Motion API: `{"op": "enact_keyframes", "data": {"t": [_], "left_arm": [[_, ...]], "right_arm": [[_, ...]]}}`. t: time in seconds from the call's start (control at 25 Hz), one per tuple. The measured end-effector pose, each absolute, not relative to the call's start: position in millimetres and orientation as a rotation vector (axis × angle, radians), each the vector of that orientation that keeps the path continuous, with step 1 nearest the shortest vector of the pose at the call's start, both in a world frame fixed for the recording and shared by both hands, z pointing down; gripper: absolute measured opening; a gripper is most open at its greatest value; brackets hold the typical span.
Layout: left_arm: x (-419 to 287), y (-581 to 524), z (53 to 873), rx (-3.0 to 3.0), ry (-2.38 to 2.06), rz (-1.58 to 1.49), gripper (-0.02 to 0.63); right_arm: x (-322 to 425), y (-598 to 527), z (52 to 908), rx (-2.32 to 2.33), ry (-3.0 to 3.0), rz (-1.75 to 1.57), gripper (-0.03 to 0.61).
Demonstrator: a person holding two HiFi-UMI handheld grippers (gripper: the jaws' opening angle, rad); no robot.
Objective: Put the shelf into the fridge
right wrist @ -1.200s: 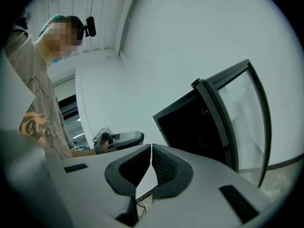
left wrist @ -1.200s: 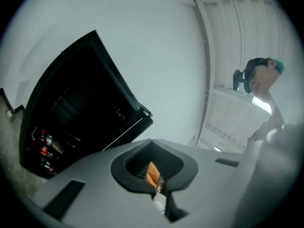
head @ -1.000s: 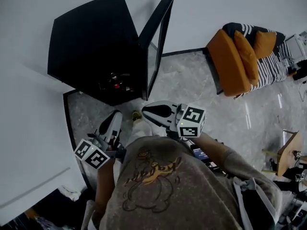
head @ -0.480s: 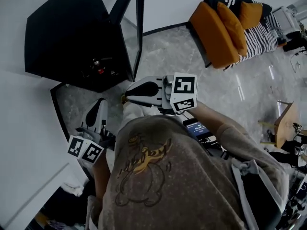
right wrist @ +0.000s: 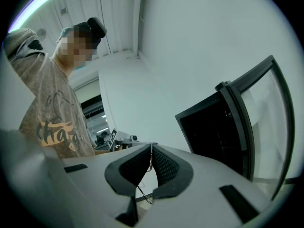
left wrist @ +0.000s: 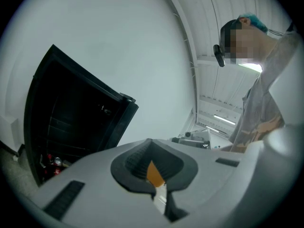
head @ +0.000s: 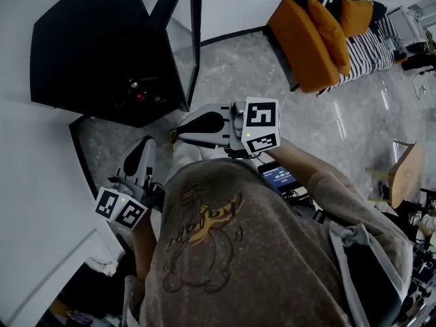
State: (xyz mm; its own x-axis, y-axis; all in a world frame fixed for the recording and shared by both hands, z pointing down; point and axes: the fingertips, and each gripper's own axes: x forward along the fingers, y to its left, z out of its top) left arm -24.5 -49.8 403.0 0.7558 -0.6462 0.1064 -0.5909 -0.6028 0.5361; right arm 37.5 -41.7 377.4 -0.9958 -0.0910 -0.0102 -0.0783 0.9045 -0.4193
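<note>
Little had shifted in the last half second: both grippers stayed raised at the person's chest. The left gripper [head: 144,144] had its fingers [left wrist: 129,161] pressed together, empty, and the right gripper's [head: 179,133] fingers [right wrist: 165,167] were together too. The fridge [head: 88,53] stood just ahead of them, door [head: 185,39] open. I could not make out the shelf.

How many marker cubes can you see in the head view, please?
2: the left cube is low at the frame's left edge, and the right cube is near the centre, just above the sweatshirt. None seems hidden.
</note>
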Motion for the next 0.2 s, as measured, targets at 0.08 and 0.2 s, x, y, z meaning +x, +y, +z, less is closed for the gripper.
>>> {"op": "enact_keyframes", "data": {"t": [0.08,0.2], "left_arm": [[-24.7,-49.9,406.3,2.393,-0.92,-0.133,0.005],[-25.9,-51.9,412.7,2.364,-0.906,-0.151,0.005]], "right_arm": [[38.5,-43.8,379.0,-0.146,3.035,-0.666,0.023],[41.1,-49.4,380.7,-0.17,3.032,-0.657,0.023]]}}
